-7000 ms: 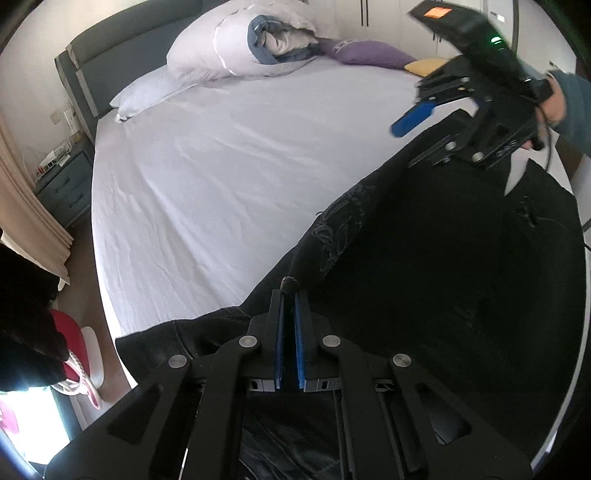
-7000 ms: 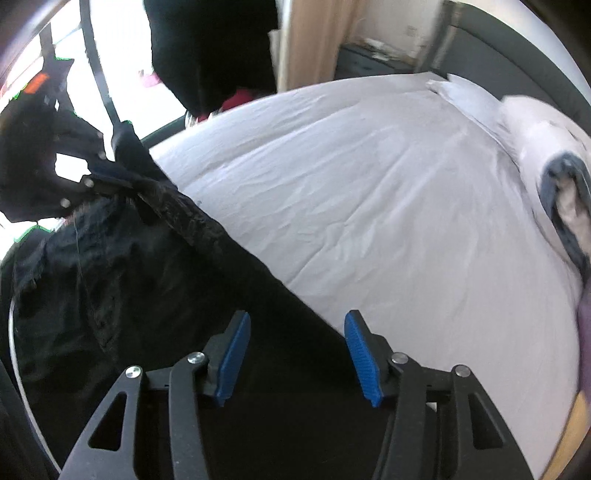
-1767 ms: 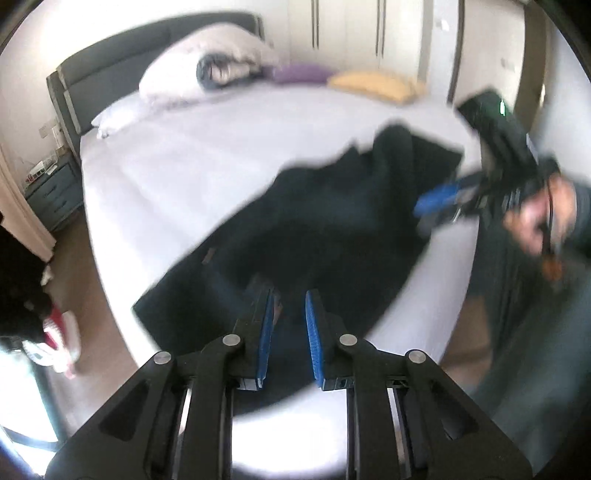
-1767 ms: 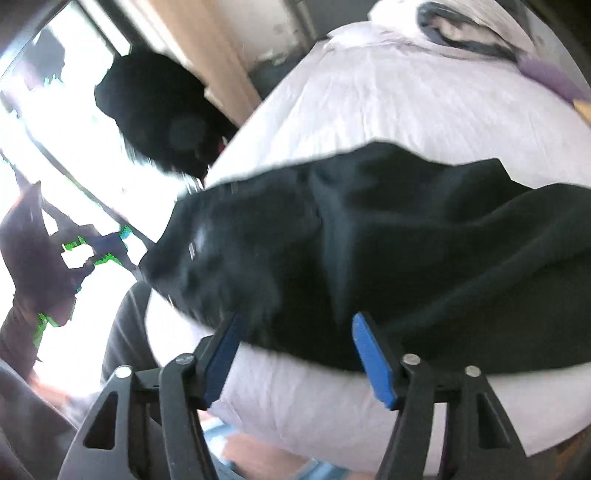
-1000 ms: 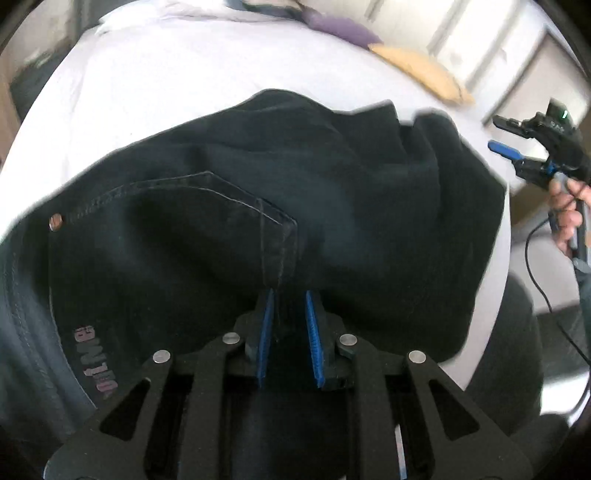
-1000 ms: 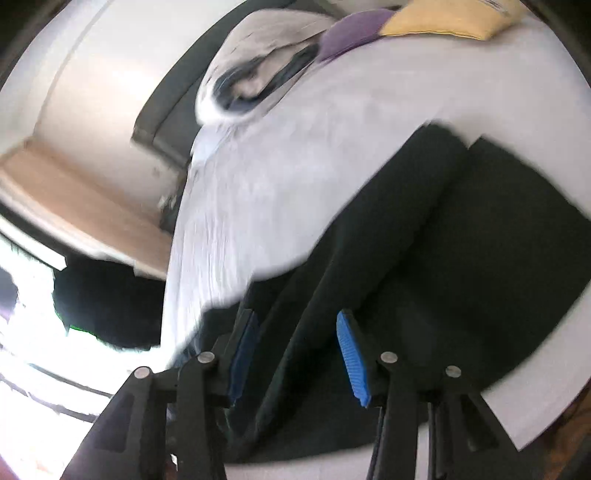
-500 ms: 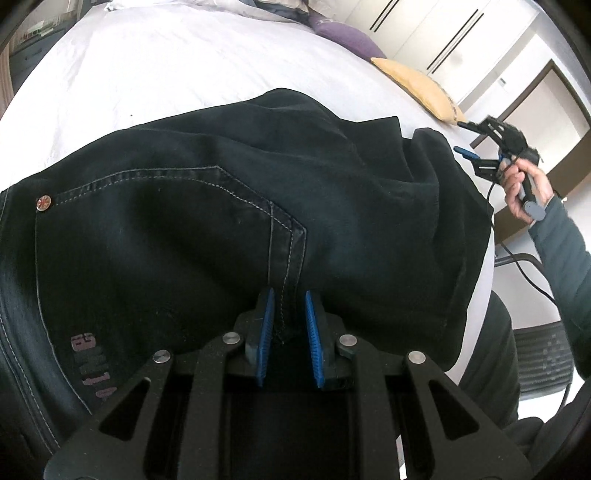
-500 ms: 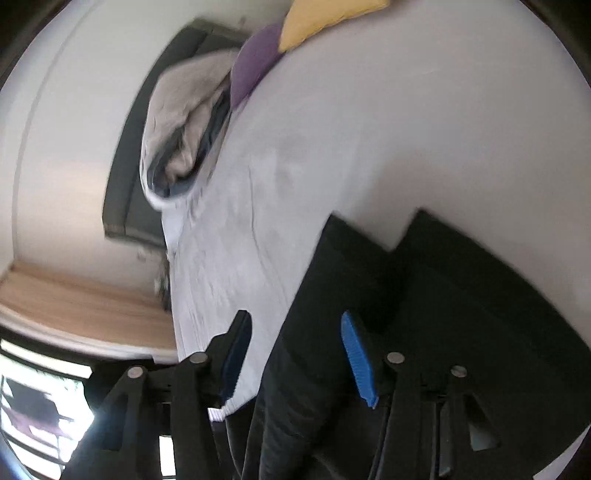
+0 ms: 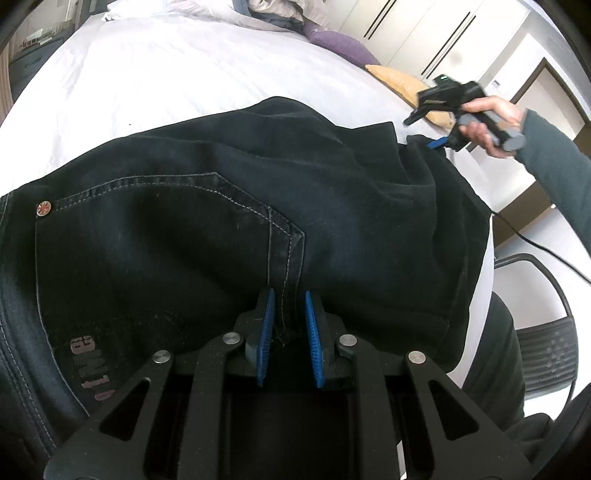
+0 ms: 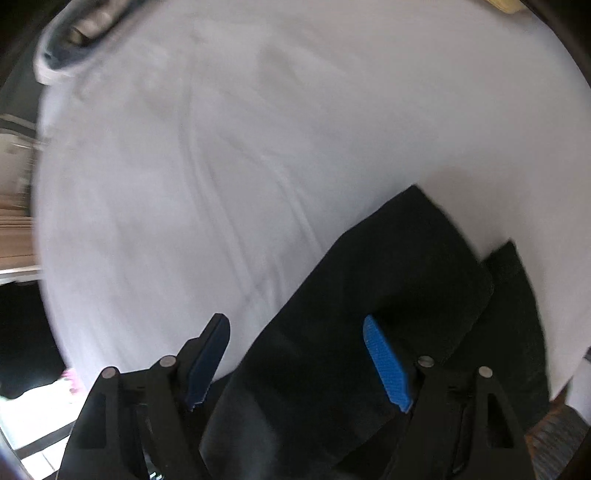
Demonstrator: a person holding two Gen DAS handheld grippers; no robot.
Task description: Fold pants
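Black jeans (image 9: 207, 221) lie on the white bed sheet (image 9: 177, 77), seat and back pocket facing up, legs running away to the right. My left gripper (image 9: 287, 299) sits low over the seat seam, its blue pads a narrow gap apart with the seam fabric between them. My right gripper (image 9: 436, 142) is held above the far leg ends in the left wrist view. In the right wrist view it (image 10: 295, 332) is wide open and empty above the pant legs (image 10: 388, 280).
Pillows and a bundled duvet (image 9: 273, 9) lie at the head of the bed, with a purple cushion (image 9: 341, 42) and a yellow one (image 9: 402, 79). A black chair (image 9: 543, 321) stands off the bed's right edge. Wardrobe doors (image 9: 443, 33) stand behind.
My right gripper has swung over the far leg ends and tilted down toward the bed. My left gripper has held its place on the seat seam.
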